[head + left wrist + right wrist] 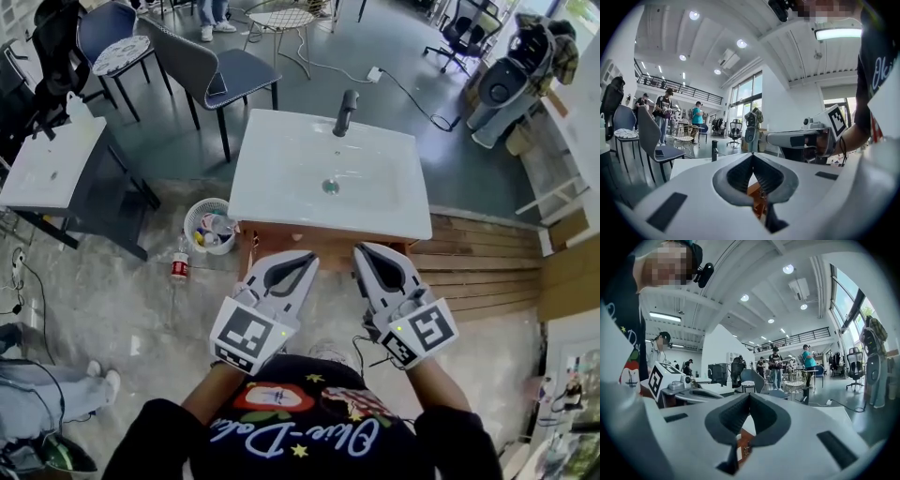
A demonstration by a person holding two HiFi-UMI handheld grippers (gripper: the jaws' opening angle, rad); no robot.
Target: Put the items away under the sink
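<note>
A white sink (281,159) with a dark faucet (346,111) sits on a wooden cabinet (330,246). Both grippers are held side by side just in front of the sink's near edge, pointing at it. My left gripper (307,259) is shut with nothing between its pads, and its tips meet in the left gripper view (752,155). My right gripper (360,249) is shut and empty too (749,395). A bottle with a red label (179,266) stands on the floor left of the cabinet, beside a white basket (195,215) holding several small items.
A white table (47,164) stands at the left and dark chairs (211,66) stand behind the sink. A cable and plug (375,73) lie on the floor beyond the faucet. Wooden steps (487,267) run to the right. Several people stand far off in the hall.
</note>
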